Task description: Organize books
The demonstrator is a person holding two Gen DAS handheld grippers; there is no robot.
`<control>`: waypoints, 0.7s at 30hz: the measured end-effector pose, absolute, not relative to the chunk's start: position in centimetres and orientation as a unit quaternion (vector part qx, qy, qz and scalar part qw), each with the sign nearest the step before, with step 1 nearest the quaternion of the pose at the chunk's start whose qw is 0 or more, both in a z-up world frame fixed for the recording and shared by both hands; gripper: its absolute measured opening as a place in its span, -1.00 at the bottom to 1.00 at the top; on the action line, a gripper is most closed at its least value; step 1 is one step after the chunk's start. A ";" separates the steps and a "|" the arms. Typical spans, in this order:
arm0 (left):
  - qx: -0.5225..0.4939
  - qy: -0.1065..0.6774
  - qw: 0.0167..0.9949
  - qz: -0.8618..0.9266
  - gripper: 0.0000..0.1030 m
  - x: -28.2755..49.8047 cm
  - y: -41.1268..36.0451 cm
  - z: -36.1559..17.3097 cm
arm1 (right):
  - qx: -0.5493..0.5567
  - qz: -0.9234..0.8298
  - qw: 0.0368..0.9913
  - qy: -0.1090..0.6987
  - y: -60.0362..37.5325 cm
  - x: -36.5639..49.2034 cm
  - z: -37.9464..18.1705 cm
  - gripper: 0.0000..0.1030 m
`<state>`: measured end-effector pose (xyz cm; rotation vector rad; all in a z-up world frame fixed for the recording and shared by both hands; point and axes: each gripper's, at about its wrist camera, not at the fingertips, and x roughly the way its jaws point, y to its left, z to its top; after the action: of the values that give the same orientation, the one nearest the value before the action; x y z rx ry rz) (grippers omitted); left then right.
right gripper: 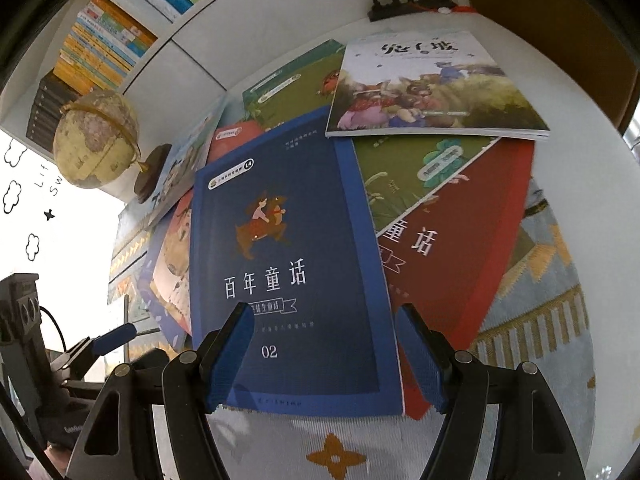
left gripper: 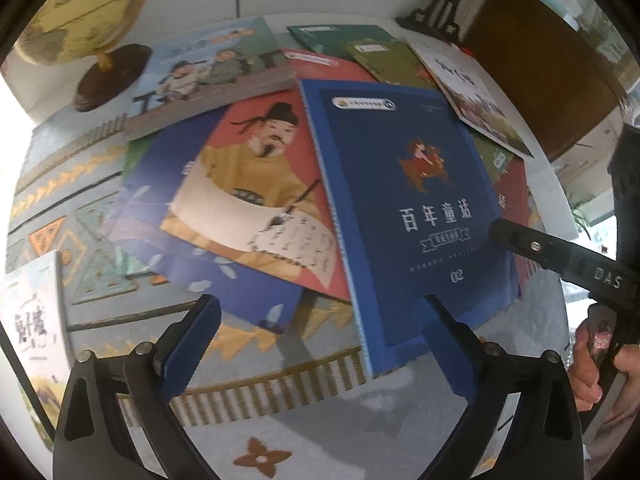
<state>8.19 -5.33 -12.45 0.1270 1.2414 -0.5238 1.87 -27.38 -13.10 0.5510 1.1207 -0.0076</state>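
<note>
With both tools spread and empty, left tool (left gripper: 320,344) and right tool (right gripper: 324,356), the blue book (right gripper: 288,264) could be nudged off the loose pile if only its cover is caught.

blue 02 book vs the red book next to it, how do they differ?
1. Colour: the blue 02 book has a dark blue cover with a rider-on-animal figure; the red book is red, its upper cover hidden.
2. Stacking: the blue 02 book lies on top, fully exposed; the red book is overlapped by it and by a green book.
3. Pose: the red book lies rotated relative to the blue 02 book.

Shared: both lie flat, with white title characters.
</note>
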 end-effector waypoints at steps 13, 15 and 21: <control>0.067 0.583 0.759 -0.281 0.87 7.8 -7.1 -13.8 | 0.267 0.001 0.807 0.527 -27.4 2.5 -14.1 0.42; 0.073 0.584 0.756 -0.288 0.87 7.8 -7.4 -14.0 | 0.275 0.003 0.804 0.527 -27.5 2.5 -14.1 0.42; 0.077 0.586 0.746 -0.306 0.87 7.5 -8.0 -14.2 | 0.301 0.010 0.794 0.528 -27.6 2.2 -14.1 0.42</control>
<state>7.51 -8.05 -14.24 0.1689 1.2828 -0.6697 2.18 -27.62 -14.14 0.6481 1.1356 0.0208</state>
